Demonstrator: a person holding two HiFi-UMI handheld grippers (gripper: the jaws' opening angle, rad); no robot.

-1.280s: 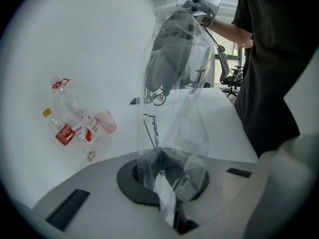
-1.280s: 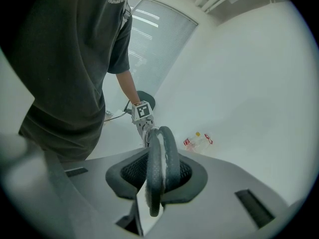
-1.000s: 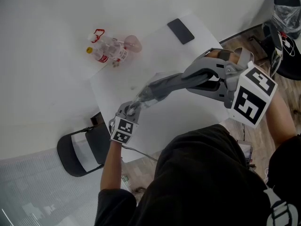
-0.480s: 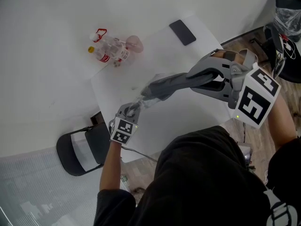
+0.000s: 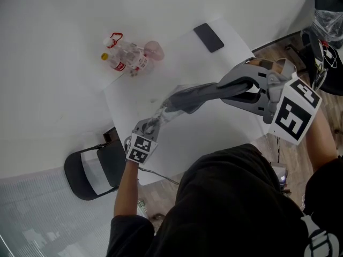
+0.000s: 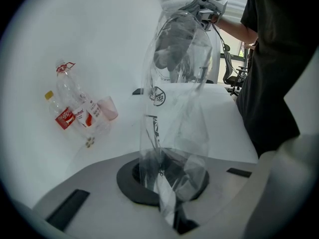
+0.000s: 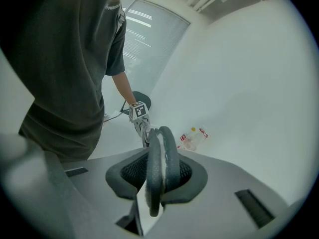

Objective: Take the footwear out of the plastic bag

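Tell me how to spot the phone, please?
Find the big white table. The phone lies near its far corner, well apart from the clear bottles and the pink cup. It is the only flat black rectangle there.

Bottles (image 5: 120, 58) and a cup (image 5: 153, 50) lie by the table's (image 5: 214, 127) far left edge, and a phone (image 5: 208, 37) lies on its far right corner. Above it, a bag (image 5: 163, 111) stretches between the left gripper (image 5: 144, 128) and the footwear (image 5: 198, 95) in the right gripper (image 5: 252, 87).

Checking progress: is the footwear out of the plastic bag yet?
Not fully: the footwear has its far end inside the plastic bag.
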